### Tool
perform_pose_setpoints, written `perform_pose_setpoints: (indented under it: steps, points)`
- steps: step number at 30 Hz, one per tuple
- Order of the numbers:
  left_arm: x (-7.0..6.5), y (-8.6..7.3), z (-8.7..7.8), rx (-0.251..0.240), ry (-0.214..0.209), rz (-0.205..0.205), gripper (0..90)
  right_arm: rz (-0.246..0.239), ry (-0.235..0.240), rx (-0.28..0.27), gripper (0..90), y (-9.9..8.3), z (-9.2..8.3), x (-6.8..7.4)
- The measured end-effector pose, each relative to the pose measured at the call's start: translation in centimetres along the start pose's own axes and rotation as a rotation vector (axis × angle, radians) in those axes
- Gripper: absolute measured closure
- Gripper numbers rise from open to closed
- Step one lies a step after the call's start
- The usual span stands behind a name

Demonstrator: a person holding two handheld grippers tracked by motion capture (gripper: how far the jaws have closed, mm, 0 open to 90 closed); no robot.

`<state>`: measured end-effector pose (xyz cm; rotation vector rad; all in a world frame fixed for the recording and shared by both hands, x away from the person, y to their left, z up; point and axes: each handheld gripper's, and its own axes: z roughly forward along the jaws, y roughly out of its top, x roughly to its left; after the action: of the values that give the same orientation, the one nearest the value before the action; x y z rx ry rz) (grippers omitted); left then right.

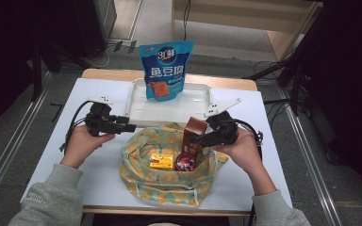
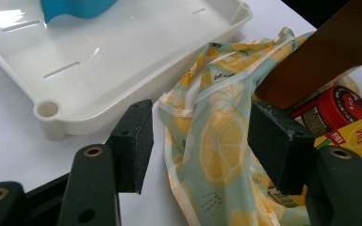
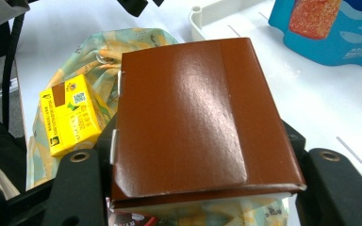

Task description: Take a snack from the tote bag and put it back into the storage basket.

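A brown carton [image 1: 194,131] stands upright over the open lemon-print cloth bag [image 1: 146,181], with my right gripper [image 1: 195,140] shut on its sides. In the right gripper view the carton [image 3: 193,117] sits between both jaws. A yellow box [image 1: 161,161] and a red can [image 1: 185,163] lie inside the bag. My left gripper [image 1: 131,127] is open at the bag's left rim. In the left gripper view the bag's fabric [image 2: 217,136] lies between the spread jaws, untouched by the pads [image 2: 134,141].
A white tray [image 1: 136,107] sits behind the bag, with a blue snack pouch [image 1: 165,70] standing at its far side. The white tabletop [image 1: 99,165] has bare room left of the bag. Dark floor and stands surround the table.
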<state>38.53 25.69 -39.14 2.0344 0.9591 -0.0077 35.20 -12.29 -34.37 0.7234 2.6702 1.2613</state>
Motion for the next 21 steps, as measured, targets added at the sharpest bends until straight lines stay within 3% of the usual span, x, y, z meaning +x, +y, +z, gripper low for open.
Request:
perform_pose_setpoints:
  steps: [6,21]
  points:
    - [-0.1,0.0,-0.1,-0.008,-0.014,-0.006,41.6,0.005,-0.001,0.001,41.1,0.3,-0.4,-0.1]
    - [-0.1,0.0,-0.1,-0.002,-0.003,0.005,40.9,0.046,-0.010,-0.010,41.4,1.3,-1.9,-0.4]
